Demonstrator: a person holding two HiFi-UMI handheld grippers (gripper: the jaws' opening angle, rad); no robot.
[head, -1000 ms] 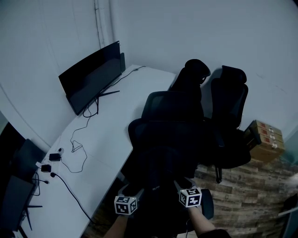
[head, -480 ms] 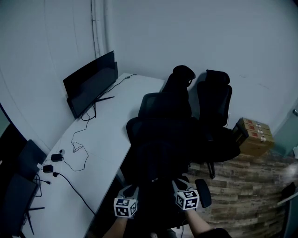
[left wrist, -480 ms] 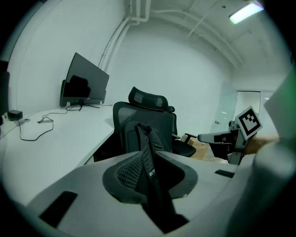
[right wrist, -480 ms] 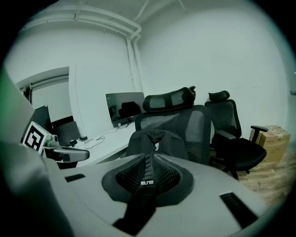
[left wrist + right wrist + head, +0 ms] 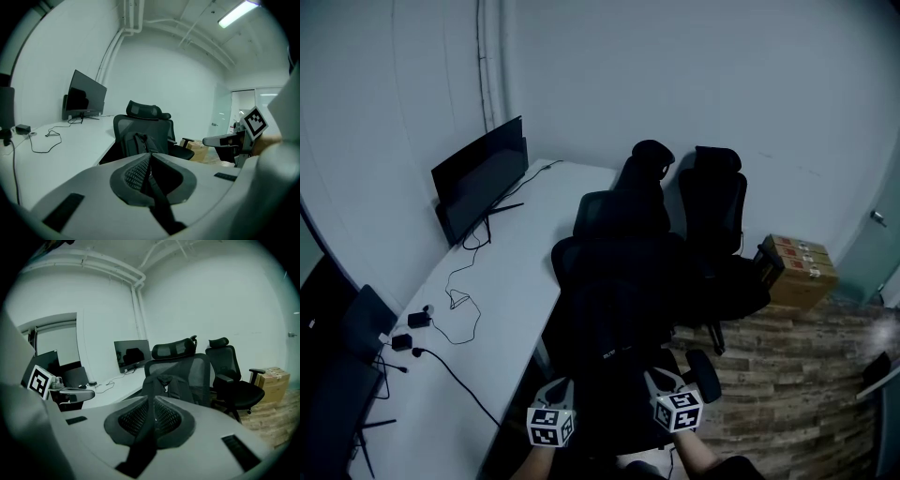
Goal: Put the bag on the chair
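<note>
From the head view, my left claw [image 5: 559,389] and right claw [image 5: 660,378] were low before the chair [image 5: 623,211], beside the white worktop [image 5: 502,300]. In the left gripper view, my left claw was fully closed on nothing, and the black bag [image 5: 140,144] stood on the chair's seat against its backrest. In the right gripper view, my right claw was closing, pads nearly together with nothing between them, and the bag stood upright on that chair, well ahead.
</note>
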